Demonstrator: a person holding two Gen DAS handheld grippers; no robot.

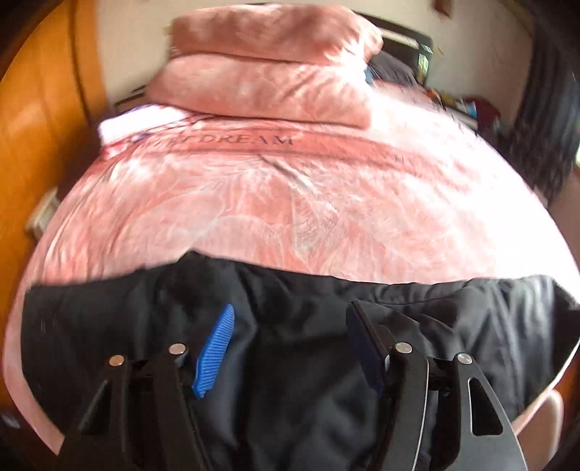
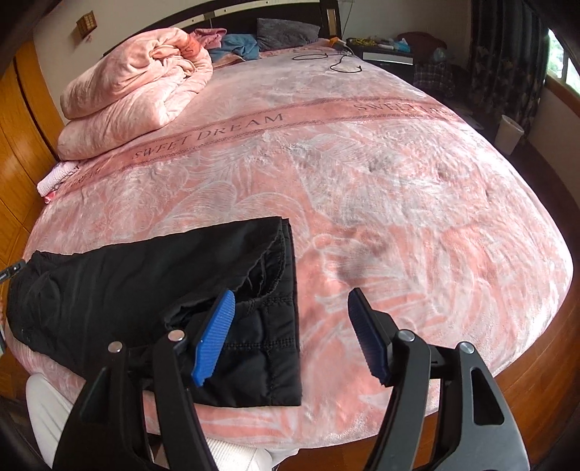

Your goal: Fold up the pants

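Black quilted pants (image 1: 290, 326) lie across the near edge of a pink bed (image 1: 290, 203). My left gripper (image 1: 290, 326) is open and empty, its blue pads (image 1: 214, 351) just above the middle of the pants. In the right wrist view the pants (image 2: 145, 275) lie folded at the near left, their hem ends (image 2: 279, 282) pointing right. My right gripper (image 2: 290, 319) is open and empty, over the pants' right edge; its left pad (image 2: 214, 337) is above the fabric, its right pad (image 2: 366, 337) above bare bedspread.
A folded pink quilt (image 2: 137, 87) sits at the far left of the bed. Clothes, a grey pillow (image 2: 282, 32) and a black cable (image 2: 326, 59) lie at the headboard. A wooden wardrobe (image 2: 21, 145) stands left. A wood floor and a bin (image 2: 509, 134) are right.
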